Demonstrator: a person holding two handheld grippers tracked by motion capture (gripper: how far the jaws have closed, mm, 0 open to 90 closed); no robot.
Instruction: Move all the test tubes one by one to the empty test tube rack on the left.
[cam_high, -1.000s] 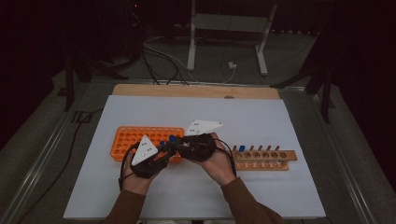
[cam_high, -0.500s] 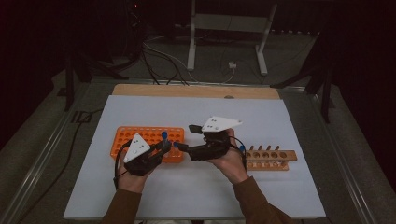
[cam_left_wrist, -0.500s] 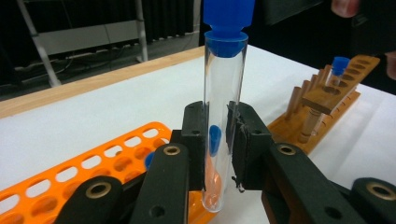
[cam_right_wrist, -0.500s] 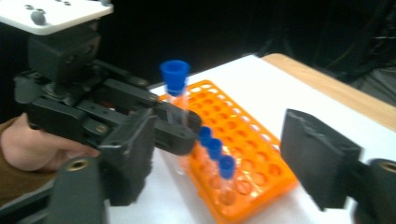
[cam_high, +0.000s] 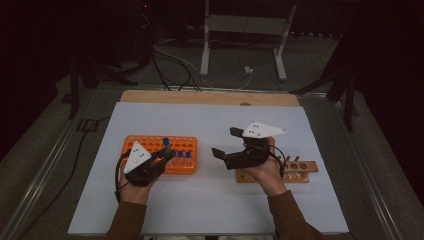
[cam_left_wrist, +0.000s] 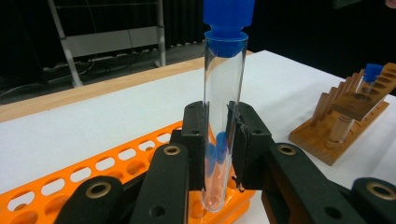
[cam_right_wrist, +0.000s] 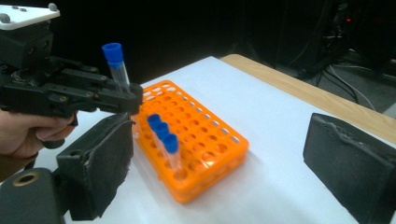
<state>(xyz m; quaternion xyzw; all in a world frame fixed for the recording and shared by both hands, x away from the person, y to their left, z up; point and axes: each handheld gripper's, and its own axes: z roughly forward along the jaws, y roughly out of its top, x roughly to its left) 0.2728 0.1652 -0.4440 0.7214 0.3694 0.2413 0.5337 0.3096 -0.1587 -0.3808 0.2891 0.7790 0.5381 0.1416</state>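
Observation:
My left gripper (cam_high: 165, 155) is shut on a clear test tube with a blue cap (cam_high: 165, 142), held upright over the near part of the orange rack (cam_high: 150, 142). In the left gripper view the tube (cam_left_wrist: 223, 93) stands between the jaws of my left gripper (cam_left_wrist: 217, 140), its round end at the corner of the orange rack (cam_left_wrist: 116, 168). My right gripper (cam_high: 226, 141) hangs open and holds nothing, right of the rack. The right gripper view looks between the spread jaws of my right gripper (cam_right_wrist: 224, 163) at the orange rack (cam_right_wrist: 210, 140), three capped tubes (cam_right_wrist: 163, 135) and the held tube (cam_right_wrist: 116, 65).
A wooden tube rack (cam_high: 300, 170) lies under my right hand, near the table's right side. In the left gripper view the wooden rack (cam_left_wrist: 345, 116) holds a blue-capped tube (cam_left_wrist: 371, 74). A white sheet (cam_high: 210, 200) covers the table. Cables and a metal stand lie beyond the far edge.
The two grippers were together at the table's middle. The right one has drawn off to the right and stands open; the left one has moved left to the orange rack with the tube.

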